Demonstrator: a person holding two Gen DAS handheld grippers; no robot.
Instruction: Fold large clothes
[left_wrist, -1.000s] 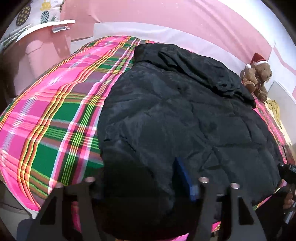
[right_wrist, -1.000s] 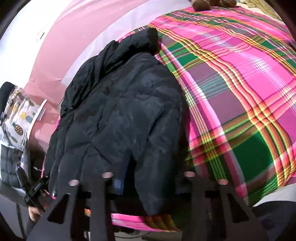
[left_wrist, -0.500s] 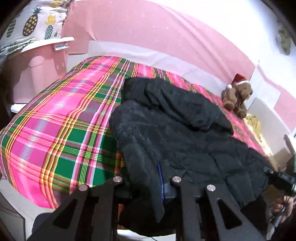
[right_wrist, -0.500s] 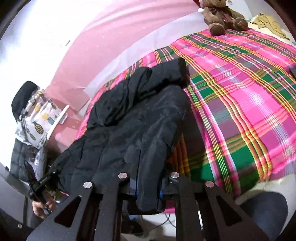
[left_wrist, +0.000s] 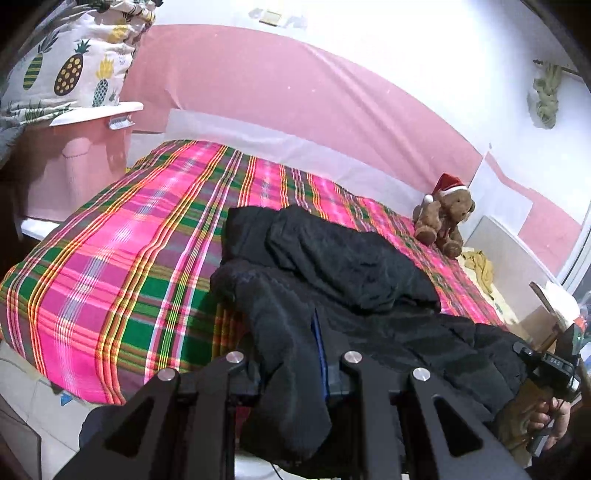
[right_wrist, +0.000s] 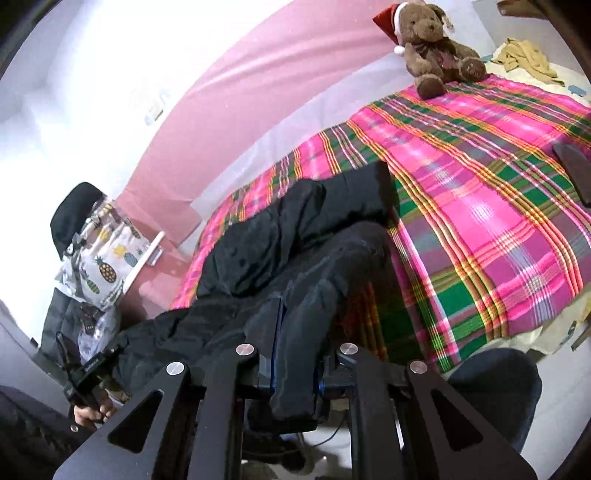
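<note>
Nearest the cameras, both grippers are clamping the hem of the black coat: the left gripper is pinching a thick fold at one hem corner, the right gripper is pinching the other, and on each the jaws are standing close together with padded fabric filling the gap and drooping below the fingers. The jaws have just been closing, with the coat between them. Relative to the bed, the hem is hanging in the air off the near edge, while the rest of the coat is lying across the plaid cover, its hood or collar end bunching toward the middle of the bed. Judging by its quilted bulk and the way it is sagging between the two holds, the coat is looking soft, puffy and fairly heavy for cloth, with a slick shell that is likely to slip from a shallow pinch; gripping deep into the hem corners, where seams are giving some stiffness, is looking like the safest hold for carrying the hem over toward the collar. Beyond the coat, at the far corner of the bed, a teddy bear in a red hat is sitting well apart from it.
</note>
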